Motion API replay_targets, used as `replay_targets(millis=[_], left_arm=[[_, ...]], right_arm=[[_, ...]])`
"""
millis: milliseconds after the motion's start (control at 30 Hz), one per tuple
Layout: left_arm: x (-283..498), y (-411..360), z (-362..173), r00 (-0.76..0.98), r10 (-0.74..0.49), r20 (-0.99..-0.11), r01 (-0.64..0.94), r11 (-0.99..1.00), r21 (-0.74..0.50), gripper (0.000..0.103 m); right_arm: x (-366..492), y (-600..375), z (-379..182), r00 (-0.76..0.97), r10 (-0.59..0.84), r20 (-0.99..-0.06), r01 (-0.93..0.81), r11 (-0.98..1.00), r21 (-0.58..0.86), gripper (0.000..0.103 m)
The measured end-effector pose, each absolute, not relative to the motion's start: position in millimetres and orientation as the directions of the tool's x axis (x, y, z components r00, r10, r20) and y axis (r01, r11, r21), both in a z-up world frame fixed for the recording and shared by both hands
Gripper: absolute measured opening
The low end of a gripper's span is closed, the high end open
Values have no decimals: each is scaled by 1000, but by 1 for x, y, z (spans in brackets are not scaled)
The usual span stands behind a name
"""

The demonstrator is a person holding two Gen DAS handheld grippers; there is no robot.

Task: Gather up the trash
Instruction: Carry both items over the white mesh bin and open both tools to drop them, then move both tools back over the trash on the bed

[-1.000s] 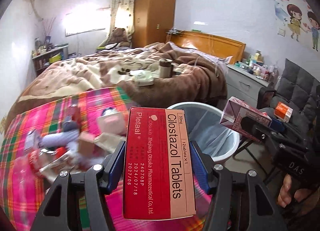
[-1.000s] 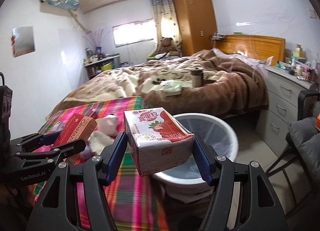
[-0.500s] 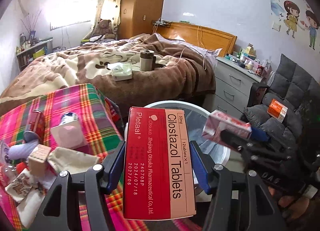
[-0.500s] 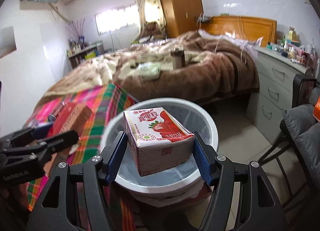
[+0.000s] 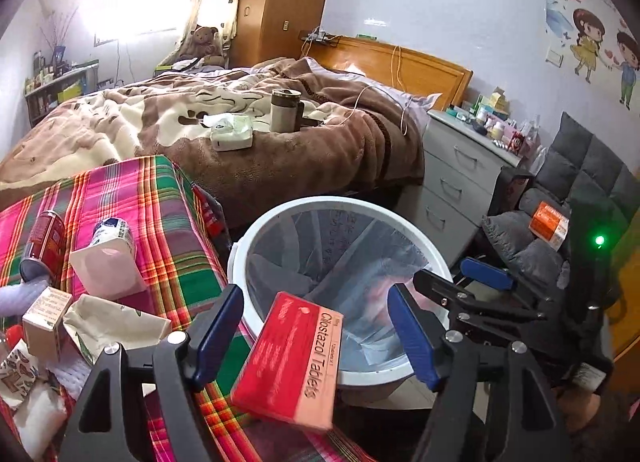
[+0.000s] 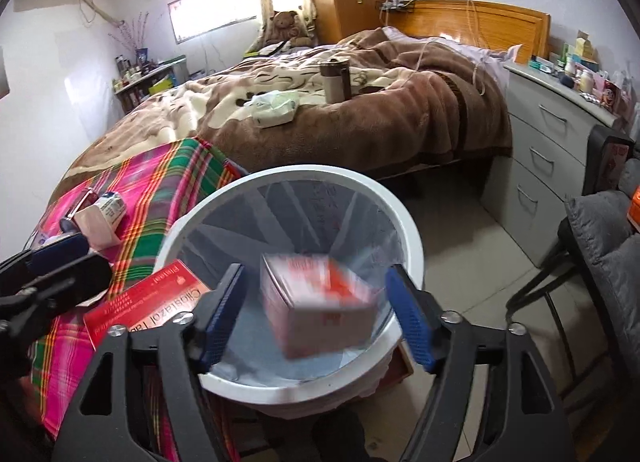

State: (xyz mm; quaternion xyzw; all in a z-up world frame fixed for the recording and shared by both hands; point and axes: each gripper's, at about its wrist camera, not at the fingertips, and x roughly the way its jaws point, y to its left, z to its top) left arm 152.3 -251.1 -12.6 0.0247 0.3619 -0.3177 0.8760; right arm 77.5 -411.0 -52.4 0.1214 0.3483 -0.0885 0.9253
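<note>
My left gripper [image 5: 316, 334] is open; the red Cilostazol tablet box [image 5: 294, 362] is loose between its jaws, tilted and falling at the near rim of the white trash bin [image 5: 240, 258]. My right gripper [image 6: 316, 314] is open above the bin [image 6: 412, 238]; the strawberry milk carton [image 6: 320, 310] is blurred, dropping between its jaws into the bin. The tablet box also shows in the right wrist view [image 6: 140, 310], left of the bin. The right gripper shows in the left wrist view [image 5: 460, 282] over the bin's right rim.
A plaid-covered table [image 5: 160, 198] left of the bin holds a red can [image 5: 44, 242], a pink carton [image 5: 104, 266], small boxes and wrappers. Behind stands a bed with a brown blanket [image 5: 280, 134]; drawers [image 5: 460, 174] and a grey chair [image 5: 560, 230] are on the right.
Both grippers moved over the bin and opened. The tablet box and the milk carton have left the jaws and are falling.
</note>
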Motion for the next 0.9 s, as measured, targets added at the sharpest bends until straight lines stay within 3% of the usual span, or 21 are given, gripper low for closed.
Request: replay_targets(millis=[400,767,900], left_arm=[[136,-222,1,566,-542,-621,568,803,-184,75],[111,-184,16,624,-502,-599,521,838,-159,75],[99,-162,21,681,-436,-588,471,876,-104,75]], right_arm=[[67,-403,-36,773,-106,-625,267,949,169,77],[49,-366,-10,845,-66,-531,183,968,171,77],[49,-347,-5,854,-31,-519,134,978,162,77]])
